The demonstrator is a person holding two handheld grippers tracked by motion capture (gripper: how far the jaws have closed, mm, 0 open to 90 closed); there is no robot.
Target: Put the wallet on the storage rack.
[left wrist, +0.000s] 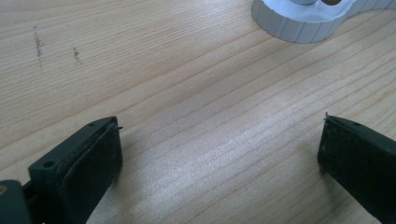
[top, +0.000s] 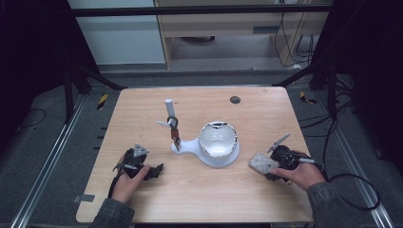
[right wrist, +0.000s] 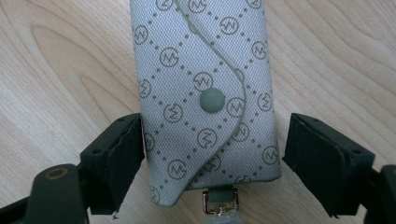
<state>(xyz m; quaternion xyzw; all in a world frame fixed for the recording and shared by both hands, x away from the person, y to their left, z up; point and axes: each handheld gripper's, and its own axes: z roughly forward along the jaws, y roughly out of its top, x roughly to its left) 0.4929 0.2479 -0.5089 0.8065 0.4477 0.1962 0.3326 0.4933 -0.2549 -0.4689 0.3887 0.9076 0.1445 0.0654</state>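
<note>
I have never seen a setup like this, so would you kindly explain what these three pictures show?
A person sits at a wooden table with a hand-held two-jaw gripper in each hand. One picture looks down from above; the other two come from cameras riding on each gripper. The left gripper is open over bare wood. The right gripper has a patterned grey pouch between its jaws; the left pad touches it, the right shows a small gap. Mid-table stands a white holder with an upright post.

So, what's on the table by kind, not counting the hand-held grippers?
Patterned grey pouch: 1
White stand with a bowl-shaped cup: 1
Upright post on that stand: 1
Dark round disc near the far edge: 1
Total: 4
</note>
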